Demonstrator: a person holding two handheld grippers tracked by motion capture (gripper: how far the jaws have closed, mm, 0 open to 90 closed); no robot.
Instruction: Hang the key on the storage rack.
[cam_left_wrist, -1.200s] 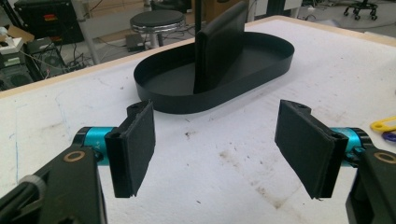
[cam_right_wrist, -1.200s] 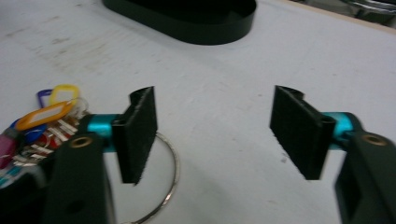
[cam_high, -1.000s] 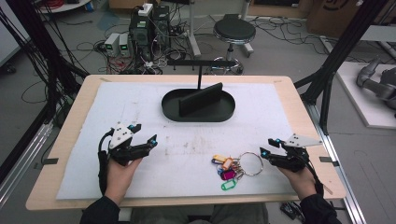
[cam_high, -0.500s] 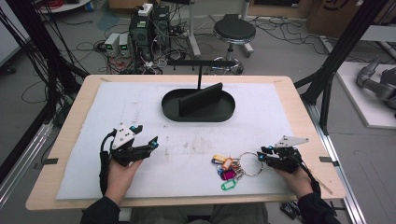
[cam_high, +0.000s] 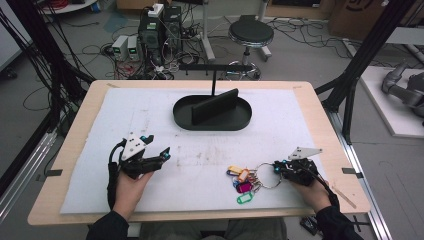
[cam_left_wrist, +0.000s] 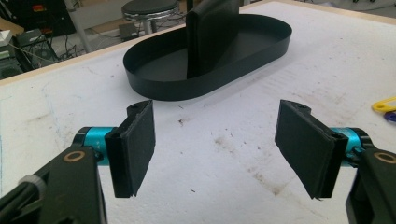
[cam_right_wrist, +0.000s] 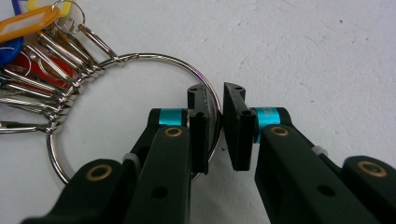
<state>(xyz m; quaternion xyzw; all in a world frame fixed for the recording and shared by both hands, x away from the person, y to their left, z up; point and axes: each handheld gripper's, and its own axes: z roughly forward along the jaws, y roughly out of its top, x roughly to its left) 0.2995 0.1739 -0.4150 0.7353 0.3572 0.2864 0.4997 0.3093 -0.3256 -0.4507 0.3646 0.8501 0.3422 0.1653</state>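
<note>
A large metal key ring (cam_high: 266, 176) lies on the white mat at front right, carrying several keys and coloured tags (cam_high: 242, 183). My right gripper (cam_high: 276, 167) sits at the ring's right side. In the right gripper view its jaws (cam_right_wrist: 215, 126) straddle the ring's wire (cam_right_wrist: 140, 58) with only a narrow gap left, and the keys (cam_right_wrist: 37, 56) fan out at the upper left. My left gripper (cam_high: 165, 154) rests at front left, open and holding nothing. Its pads (cam_left_wrist: 133, 147) stand wide apart over bare mat.
A black oval tray (cam_high: 212, 125) with an upright black slab (cam_high: 215, 106) in it stands at the middle back of the mat; the same tray (cam_left_wrist: 205, 86) lies ahead of the left gripper. A yellow tag (cam_left_wrist: 385, 103) shows at that view's right edge. A wooden table edge (cam_high: 200, 216) borders the mat.
My right gripper moved left to the key ring and narrowed its jaws around the ring's wire. The left gripper stayed where it was, open.
</note>
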